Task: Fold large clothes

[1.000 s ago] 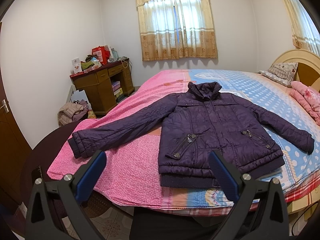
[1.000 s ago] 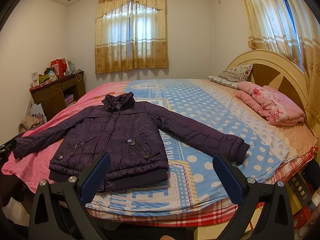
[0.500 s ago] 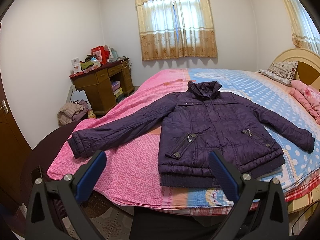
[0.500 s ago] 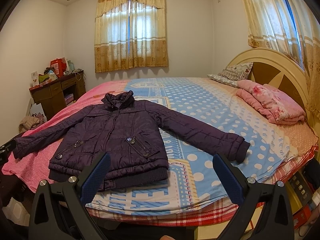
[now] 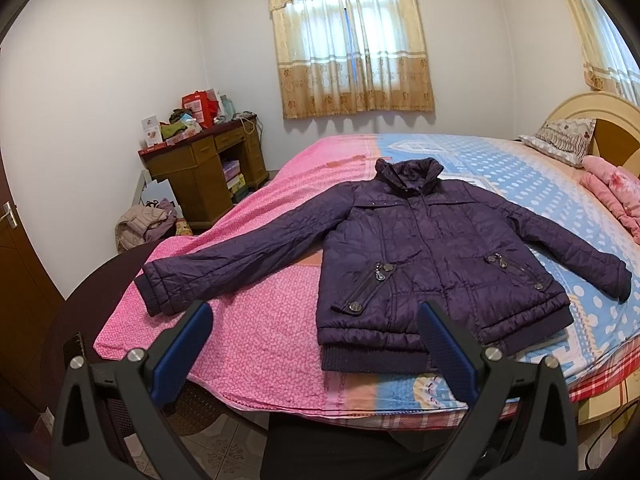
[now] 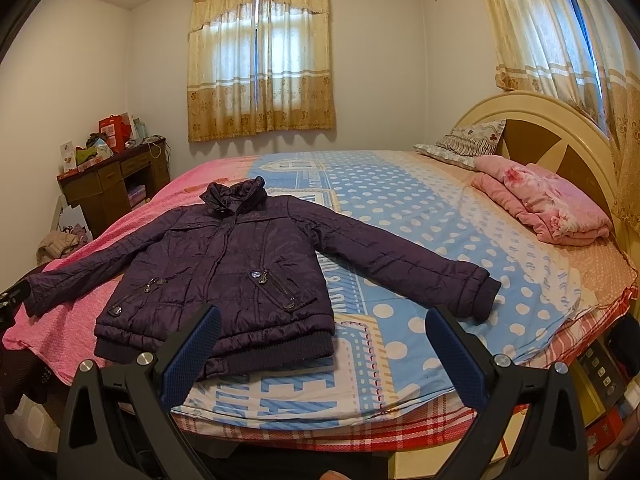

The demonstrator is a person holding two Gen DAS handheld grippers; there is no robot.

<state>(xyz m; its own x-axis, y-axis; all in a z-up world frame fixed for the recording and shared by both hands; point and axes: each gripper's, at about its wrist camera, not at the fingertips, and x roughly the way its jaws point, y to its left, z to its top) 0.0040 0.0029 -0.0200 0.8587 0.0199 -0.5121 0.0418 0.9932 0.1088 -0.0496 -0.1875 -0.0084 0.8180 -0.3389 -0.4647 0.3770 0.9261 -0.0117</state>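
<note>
The purple quilted jacket (image 5: 424,256) lies face up and unfolded near the foot edge of the bed (image 5: 280,320), zipped shut, collar pointing toward the window and ribbed hem toward the cameras. Both sleeves are spread out sideways — the left-hand sleeve (image 5: 224,268) runs across the pink half of the bedspread, its cuff near the bed's corner, while the other sleeve (image 6: 404,264) stretches over the blue polka-dot half. Two slanted zip pockets with metal pulls sit on the front panels. The left gripper (image 5: 316,348) hovers in front of the hem with its blue-padded fingers spread wide, grasping nothing; the right gripper (image 6: 320,356) is likewise released, its jaws wide apart and clear of the fabric, aimed between the hem and the right sleeve's cuff. Further out, a folded pink blanket (image 6: 548,212) rests near the cream headboard (image 6: 536,120), with a patterned pillow (image 6: 468,148) beside it. A cluttered wooden desk (image 5: 204,168) stands against the far wall under the curtained window (image 5: 348,40), and a heap of clothes (image 5: 144,224) lies on the floor beside the desk.
</note>
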